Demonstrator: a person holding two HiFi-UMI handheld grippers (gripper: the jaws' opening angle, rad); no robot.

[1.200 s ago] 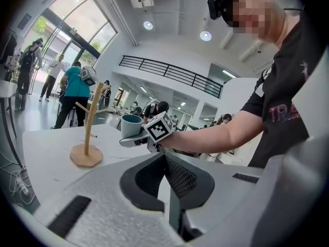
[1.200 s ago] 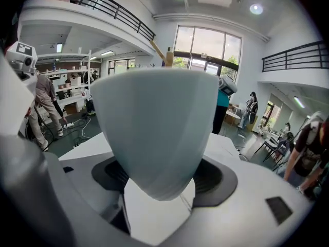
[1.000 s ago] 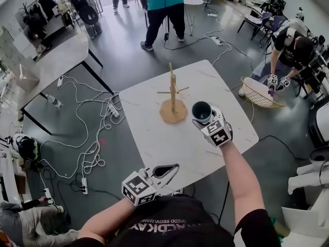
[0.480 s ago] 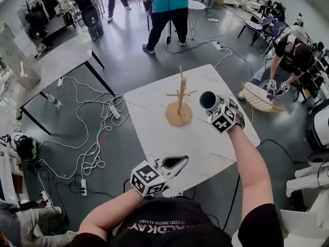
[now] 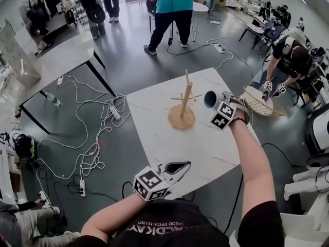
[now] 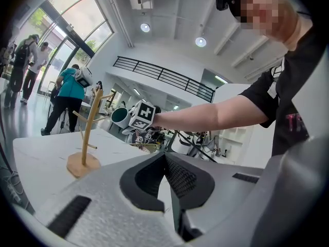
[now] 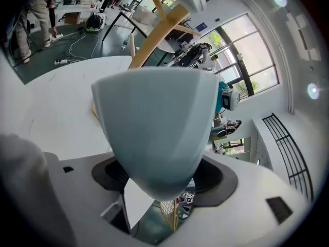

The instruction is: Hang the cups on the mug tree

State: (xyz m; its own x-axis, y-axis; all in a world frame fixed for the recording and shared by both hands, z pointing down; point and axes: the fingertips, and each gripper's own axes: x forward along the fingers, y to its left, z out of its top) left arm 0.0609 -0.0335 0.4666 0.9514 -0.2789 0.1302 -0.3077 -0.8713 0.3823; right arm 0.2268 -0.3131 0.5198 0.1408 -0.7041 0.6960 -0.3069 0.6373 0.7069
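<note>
the gripper (image 7: 163,185) has its jaws clamped on the narrow base of a pale blue cup (image 7: 157,122), which fills the middle. behind the cup's rim, at 12 o'clock, rises the wooden tree (image 7: 154,37), one peg slanting. the white table (image 7: 46,102) spreads toward 9 o'clock.

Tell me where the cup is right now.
In the head view the cup is held in the right hand-held gripper, above the table, just right of the mug tree, not yet hung.
</note>
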